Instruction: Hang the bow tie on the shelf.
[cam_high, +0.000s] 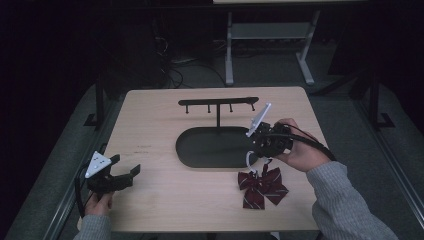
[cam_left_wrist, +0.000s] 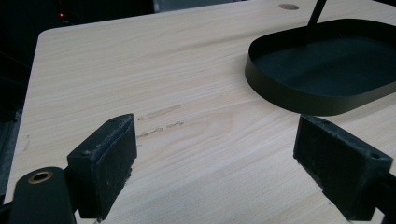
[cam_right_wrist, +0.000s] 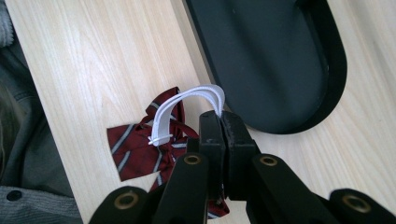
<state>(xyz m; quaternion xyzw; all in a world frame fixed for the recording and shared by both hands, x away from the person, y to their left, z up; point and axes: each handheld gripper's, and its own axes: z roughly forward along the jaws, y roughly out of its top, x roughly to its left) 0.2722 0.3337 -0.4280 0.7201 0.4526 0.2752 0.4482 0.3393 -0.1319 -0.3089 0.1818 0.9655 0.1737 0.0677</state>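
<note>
**Bow tie caught by its strap**

We see the right gripper (cam_right_wrist: 223, 122) with jaws clenched on the white strap (cam_right_wrist: 187, 100) of a striped maroon bow tie (cam_high: 262, 187), which lies on the counter (cam_high: 165, 200) beside the black tray (cam_high: 210, 147). The left gripper (cam_left_wrist: 215, 158) rests with its jaws released, grasping nothing.

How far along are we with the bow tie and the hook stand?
Done: the right tool is shut on the white strap of the red striped bow tie. In hand: the strap is pulled up, while the bow looks to lie on the table beside the black tray. Left: probably hanging it on the hook bar, whose pegs are bare. The left tool waits open.
</note>
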